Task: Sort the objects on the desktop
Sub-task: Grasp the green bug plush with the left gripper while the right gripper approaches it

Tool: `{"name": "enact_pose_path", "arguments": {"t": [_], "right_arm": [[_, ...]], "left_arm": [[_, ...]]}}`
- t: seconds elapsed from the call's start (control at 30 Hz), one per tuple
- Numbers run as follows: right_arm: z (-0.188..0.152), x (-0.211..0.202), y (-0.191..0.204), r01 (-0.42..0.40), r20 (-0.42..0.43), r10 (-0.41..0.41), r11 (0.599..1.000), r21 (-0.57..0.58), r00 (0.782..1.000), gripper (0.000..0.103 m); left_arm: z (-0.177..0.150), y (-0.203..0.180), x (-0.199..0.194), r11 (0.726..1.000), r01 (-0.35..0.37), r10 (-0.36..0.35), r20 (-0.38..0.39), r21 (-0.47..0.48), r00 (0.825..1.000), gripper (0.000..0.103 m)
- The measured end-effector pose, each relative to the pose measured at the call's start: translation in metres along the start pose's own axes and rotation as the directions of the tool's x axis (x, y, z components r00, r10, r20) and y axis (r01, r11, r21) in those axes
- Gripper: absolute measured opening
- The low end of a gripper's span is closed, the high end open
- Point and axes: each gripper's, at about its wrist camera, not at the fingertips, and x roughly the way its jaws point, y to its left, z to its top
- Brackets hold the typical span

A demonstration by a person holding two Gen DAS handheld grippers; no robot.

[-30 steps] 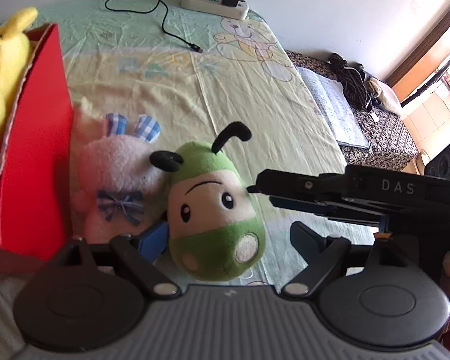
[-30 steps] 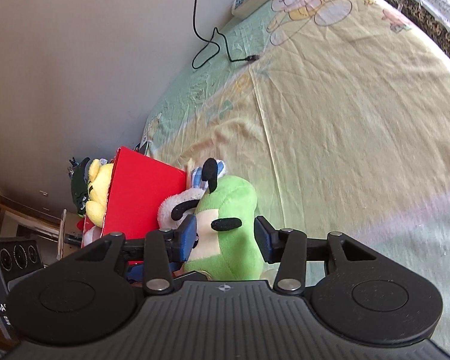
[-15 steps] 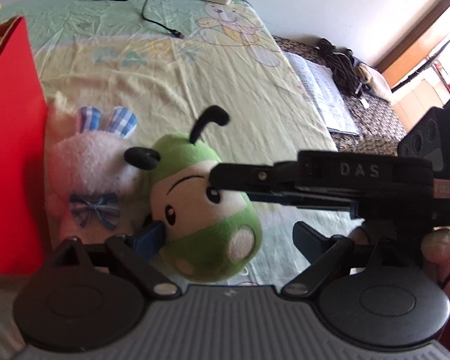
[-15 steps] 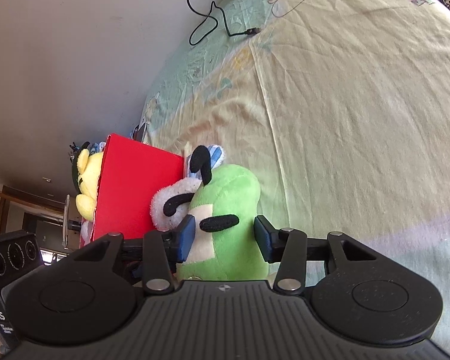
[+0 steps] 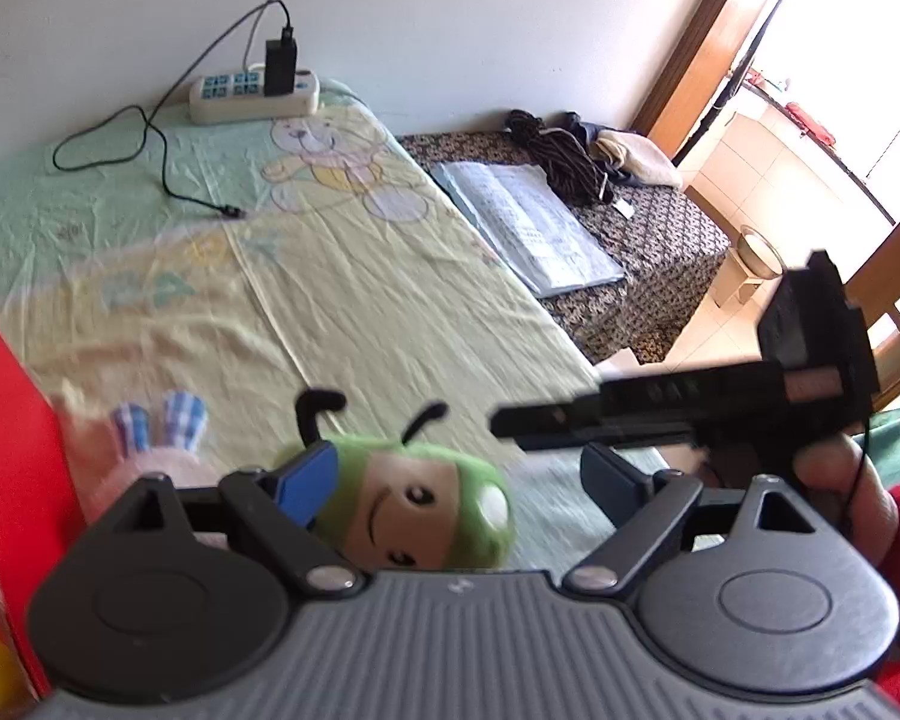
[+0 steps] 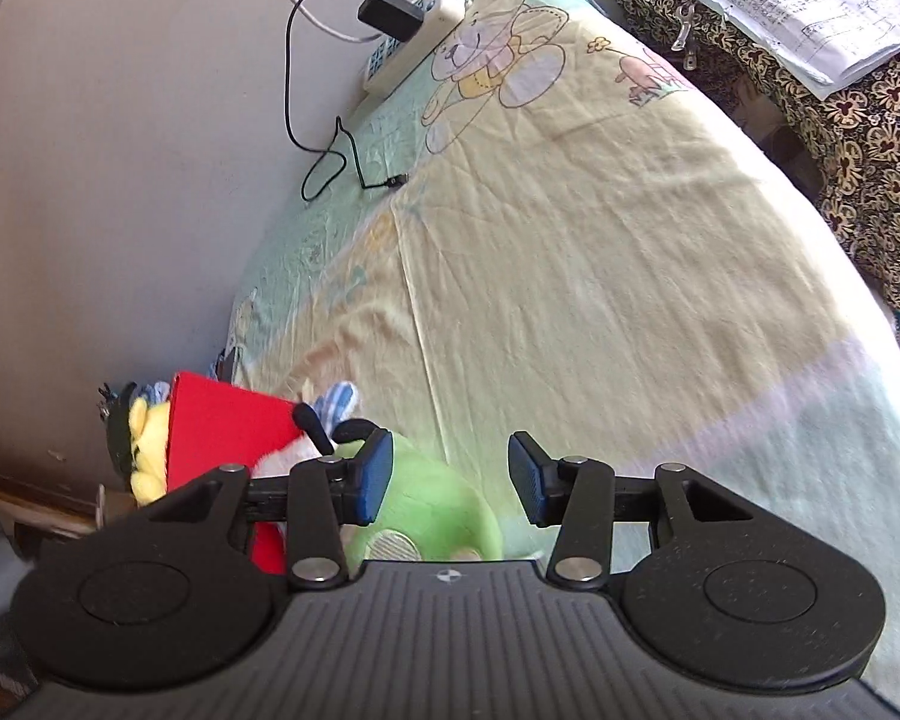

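Pale green-and-yellow cartoon bedsheet covers the surface. Both grippers stand wide and empty: the left gripper and right gripper straddle the green plush toy, which lies beside a pink plush against the red box. A power strip sits far back.

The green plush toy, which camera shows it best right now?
The left wrist view: the green plush toy shows its face and both antennae, though blurred. The right wrist view catches only its green back between the open fingers.
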Motion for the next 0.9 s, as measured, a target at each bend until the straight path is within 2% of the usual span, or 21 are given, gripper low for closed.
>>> {"name": "enact_pose_path", "arguments": {"t": [0.13, 0.23, 0.27, 0.4, 0.47, 0.53, 0.6, 0.73, 0.83, 0.9], "right_arm": [[-0.023, -0.011, 0.004, 0.026, -0.062, -0.034, 0.992, -0.126, 0.998, 0.046], [-0.044, -0.006, 0.009, -0.034, -0.151, 0.011, 0.988, -0.149, 0.989, 0.046], [-0.050, -0.002, 0.012, -0.057, -0.166, 0.031, 0.987, -0.152, 0.986, 0.046], [-0.072, 0.018, 0.035, -0.047, -0.141, 0.016, 0.974, -0.221, 0.990, 0.046], [-0.077, 0.027, 0.039, -0.048, -0.104, 0.025, 0.974, -0.220, 0.994, 0.046], [-0.079, 0.038, 0.038, -0.037, -0.094, 0.019, 0.982, -0.187, 0.995, 0.046], [-0.078, 0.040, 0.031, -0.010, -0.053, 0.003, 0.991, -0.136, 0.999, 0.043], [-0.067, 0.029, 0.009, 0.015, 0.037, -0.015, 1.000, -0.015, 0.999, 0.041], [-0.057, 0.020, -0.001, -0.007, 0.094, 0.005, 1.000, 0.023, 0.996, 0.040], [-0.048, 0.011, -0.009, -0.031, 0.162, 0.021, 0.998, 0.063, 0.987, 0.040]], "left_arm": [[0.038, 0.013, 0.019, 0.999, 0.038, -0.037, -0.035, 0.029, 0.999, 0.089], [0.055, 0.009, 0.052, 0.992, 0.049, -0.031, -0.149, 0.120, 0.988, 0.089], [0.057, 0.009, 0.065, 0.987, 0.062, -0.033, -0.199, 0.145, 0.980, 0.089], [0.048, 0.020, 0.112, 0.984, 0.054, 0.010, -0.361, 0.168, 0.932, 0.085], [0.041, 0.032, 0.127, 0.989, 0.040, 0.022, -0.415, 0.140, 0.909, 0.086], [0.037, 0.047, 0.132, 0.997, 0.052, -0.018, -0.445, 0.063, 0.896, 0.087], [0.037, 0.057, 0.129, 0.999, 0.053, -0.044, -0.444, 0.010, 0.895, 0.086], [0.039, 0.070, 0.118, 0.997, 0.052, -0.070, -0.411, -0.054, 0.909, 0.086], [0.043, 0.077, 0.109, 0.990, 0.064, -0.108, -0.384, -0.125, 0.917, 0.086], [0.044, 0.073, 0.102, 0.985, 0.086, -0.136, -0.368, -0.149, 0.920, 0.086]]}}
